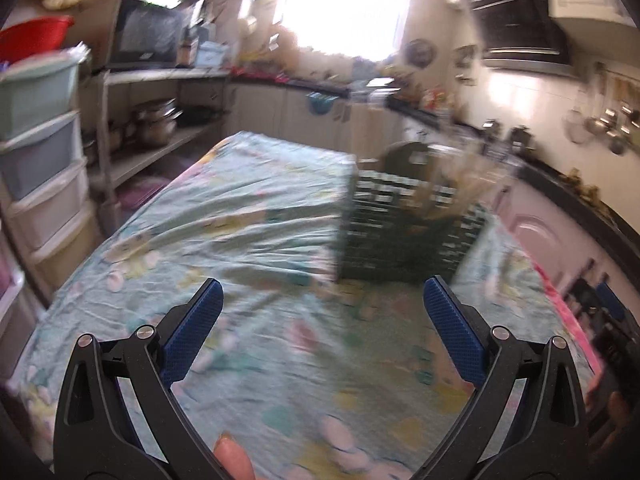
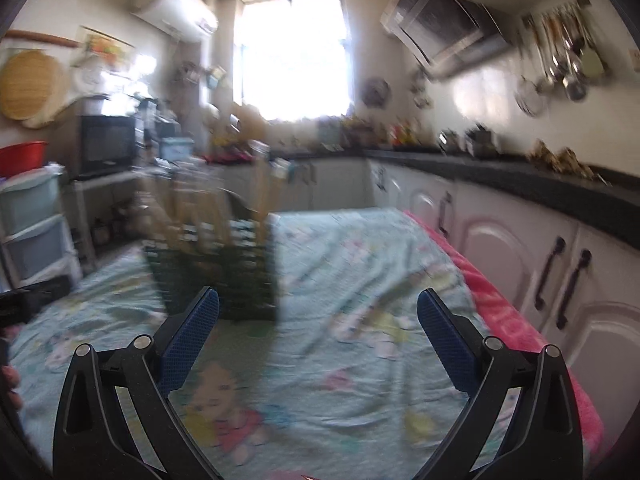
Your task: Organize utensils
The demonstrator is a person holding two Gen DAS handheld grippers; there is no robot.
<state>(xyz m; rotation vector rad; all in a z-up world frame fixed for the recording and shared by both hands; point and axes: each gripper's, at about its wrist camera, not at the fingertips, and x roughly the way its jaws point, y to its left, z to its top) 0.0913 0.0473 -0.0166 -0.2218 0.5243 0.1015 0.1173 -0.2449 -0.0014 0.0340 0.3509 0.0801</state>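
Standing upright, utensils [image 2: 224,216] (blurred) in basket [image 2: 240,280].

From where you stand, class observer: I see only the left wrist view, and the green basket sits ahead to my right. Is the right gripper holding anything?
Observer: No. The right gripper is open, nothing between its fingers.
Operator: Where is the basket for it?
Observer: The basket sits ahead to its left, wooden utensils standing up in it.
Operator: Anything high on the left wall?
Observer: A white water heater, beside the window.
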